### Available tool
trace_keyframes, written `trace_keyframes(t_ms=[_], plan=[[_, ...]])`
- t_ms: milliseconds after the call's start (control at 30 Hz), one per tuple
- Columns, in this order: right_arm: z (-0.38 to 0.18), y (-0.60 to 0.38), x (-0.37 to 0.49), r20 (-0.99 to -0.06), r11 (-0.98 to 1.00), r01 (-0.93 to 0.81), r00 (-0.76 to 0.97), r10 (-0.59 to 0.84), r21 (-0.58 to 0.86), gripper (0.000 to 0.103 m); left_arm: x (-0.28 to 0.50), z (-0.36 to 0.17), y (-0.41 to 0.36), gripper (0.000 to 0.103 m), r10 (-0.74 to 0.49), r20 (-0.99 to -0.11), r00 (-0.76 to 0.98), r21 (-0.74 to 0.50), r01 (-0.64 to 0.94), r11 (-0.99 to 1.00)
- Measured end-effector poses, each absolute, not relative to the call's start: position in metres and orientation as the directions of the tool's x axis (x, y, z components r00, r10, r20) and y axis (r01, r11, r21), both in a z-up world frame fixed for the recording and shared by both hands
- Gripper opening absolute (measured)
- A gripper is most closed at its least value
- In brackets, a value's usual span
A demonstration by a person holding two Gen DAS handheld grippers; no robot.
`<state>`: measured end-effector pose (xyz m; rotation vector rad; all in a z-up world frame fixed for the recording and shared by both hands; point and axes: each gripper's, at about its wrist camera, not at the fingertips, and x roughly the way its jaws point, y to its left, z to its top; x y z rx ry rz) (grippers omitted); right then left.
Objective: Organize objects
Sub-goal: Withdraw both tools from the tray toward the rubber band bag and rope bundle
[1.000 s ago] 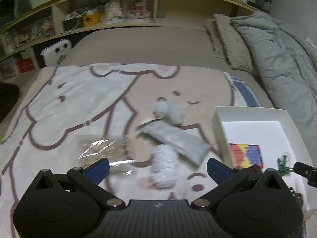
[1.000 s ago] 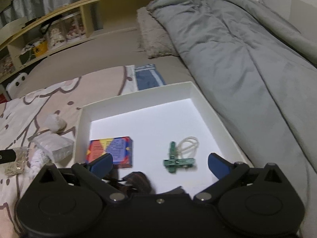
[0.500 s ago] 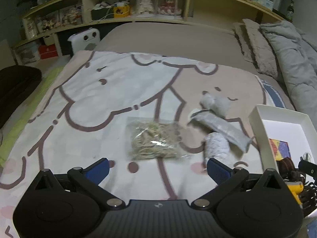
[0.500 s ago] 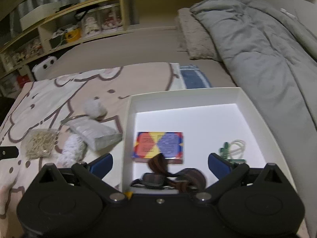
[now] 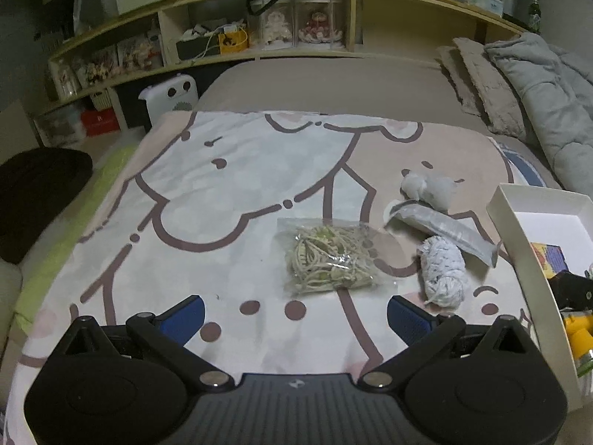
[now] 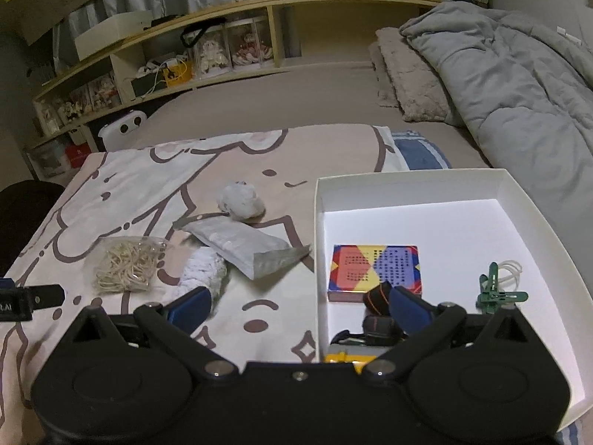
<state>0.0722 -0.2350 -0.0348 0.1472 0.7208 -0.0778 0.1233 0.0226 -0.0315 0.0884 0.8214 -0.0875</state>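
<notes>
A clear bag of rubber bands (image 5: 329, 259) (image 6: 126, 263) lies on the cartoon bedsheet, just ahead of my open left gripper (image 5: 295, 315). Right of it lie a white yarn skein (image 5: 441, 272) (image 6: 202, 270), a grey foil pouch (image 5: 441, 224) (image 6: 242, 246) and a white fluffy ball (image 5: 430, 189) (image 6: 241, 202). The white box (image 6: 407, 185) (image 5: 519, 237) holds a colourful card box (image 6: 374, 270), a green clip with a white band (image 6: 498, 289), dark straps (image 6: 378, 304) and a yellow item (image 6: 346, 361). My right gripper (image 6: 299, 306) hangs open over the box's left wall, holding nothing.
A grey duvet (image 6: 500, 85) and a fuzzy pillow (image 6: 411, 74) lie at the right of the bed. A wooden shelf (image 5: 259, 37) with display cases runs along the back. A white heater (image 5: 168, 91) stands beside the bed, and a dark cushion (image 5: 33, 189) lies left.
Both views have swung left and pulled back. The bag of rubber bands now lies centred before my left gripper. My right gripper has shifted from over the box interior to its left wall.
</notes>
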Motion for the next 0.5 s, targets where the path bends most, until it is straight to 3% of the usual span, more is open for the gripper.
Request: trace_keyframes(t_ms=[500], plan=[[-0.048,-0.206,0.080,-0.592,0.976,0.096,0.805,0.038,0.193,0.103,0.150,-0.060,0.024,0.103,-0.088,-0.729,0.679,-0.009,0.120,0.993]])
